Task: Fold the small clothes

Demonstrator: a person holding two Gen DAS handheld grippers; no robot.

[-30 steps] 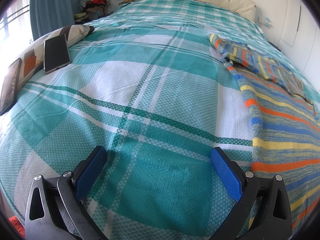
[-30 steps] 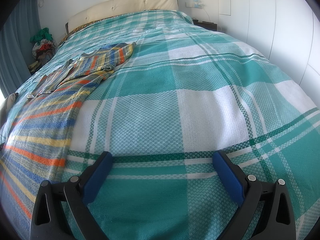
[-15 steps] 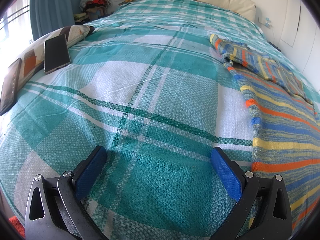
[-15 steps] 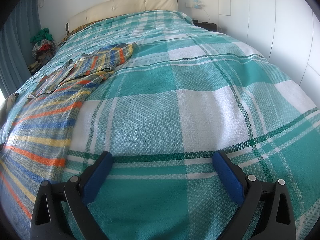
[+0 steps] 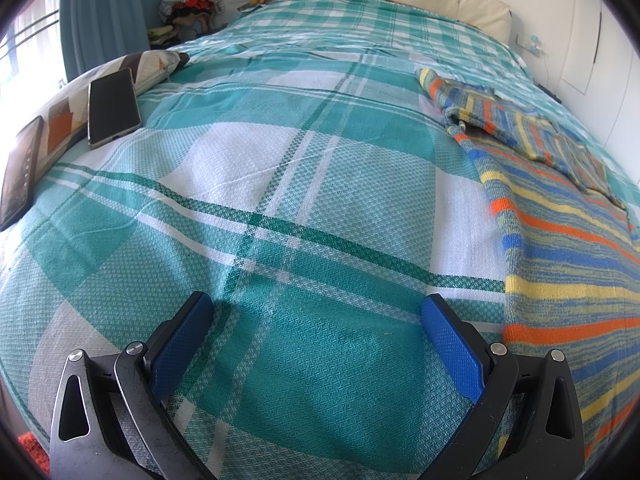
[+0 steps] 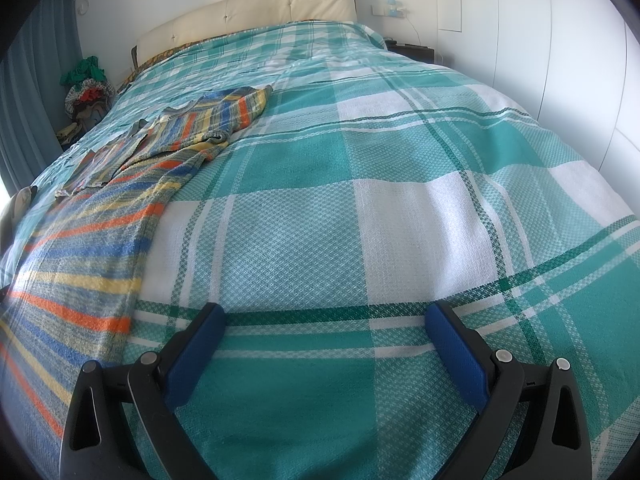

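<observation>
A wide bedspread of teal, white and dark green woven checks (image 5: 280,184) covers the bed and runs under the claw and far ahead of it up to a padded cream headboard (image 6: 256,12). Far ahead and to the left of the left claw, a long patterned pillow with brown, orange and cream shapes (image 5: 152,66) lies at the bed's edge, with a dark rectangular phone (image 5: 112,106) resting on it and a dark tablet (image 5: 20,172) nearer beside it. Beyond the pillow hangs a blue-grey curtain (image 5: 100,12), and next to it stands a pile of mixed clothes with a green piece on top (image 5: 190,4).
</observation>
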